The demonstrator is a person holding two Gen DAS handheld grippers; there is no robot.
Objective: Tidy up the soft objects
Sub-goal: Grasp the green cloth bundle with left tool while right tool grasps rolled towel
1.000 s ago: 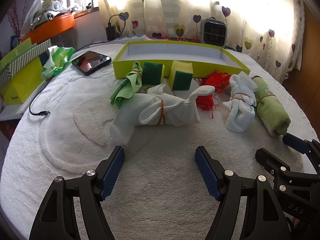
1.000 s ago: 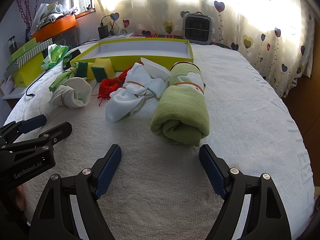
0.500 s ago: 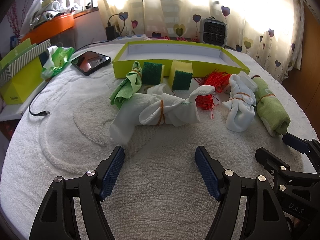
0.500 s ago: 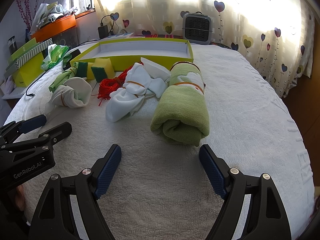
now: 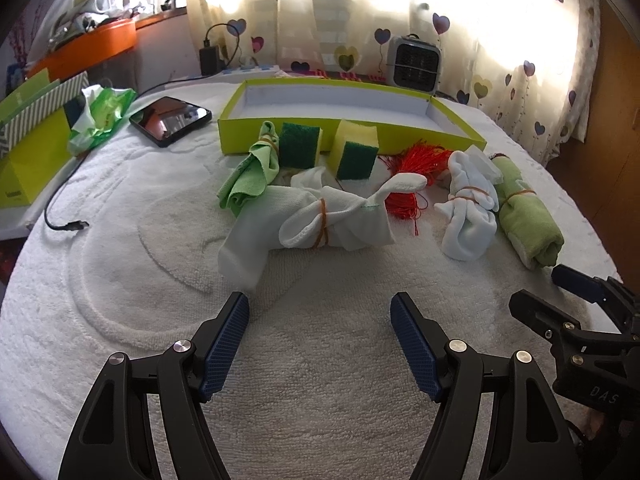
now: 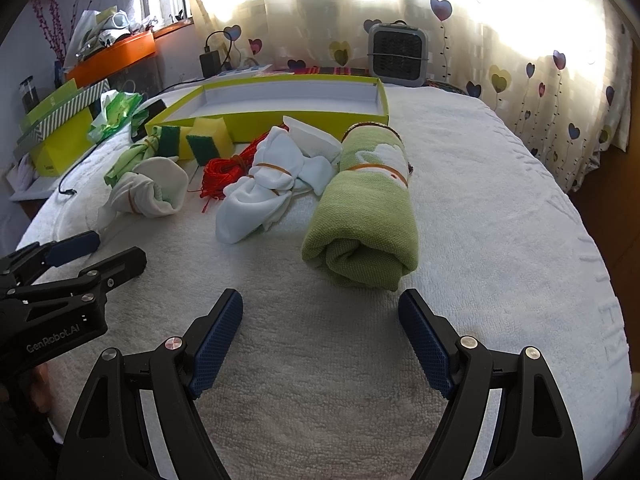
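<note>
Right wrist view shows a green towel (image 6: pixel 366 216) rolled and banded, lying on the white-covered table (image 6: pixel 500 240) just ahead of the spread, empty right tool (image 6: pixel 320 336). Beside it sit a white sock bundle (image 6: pixel 272 188), red string (image 6: pixel 224 170), another sock bundle (image 5: pixel 316 222), a green cloth (image 5: pixel 252 172) and two sponges (image 5: pixel 354 148). Behind them the yellow tray (image 5: pixel 344 126) holds nothing. Left tool (image 5: pixel 320 338) is also spread, empty, before the sock bundle
</note>
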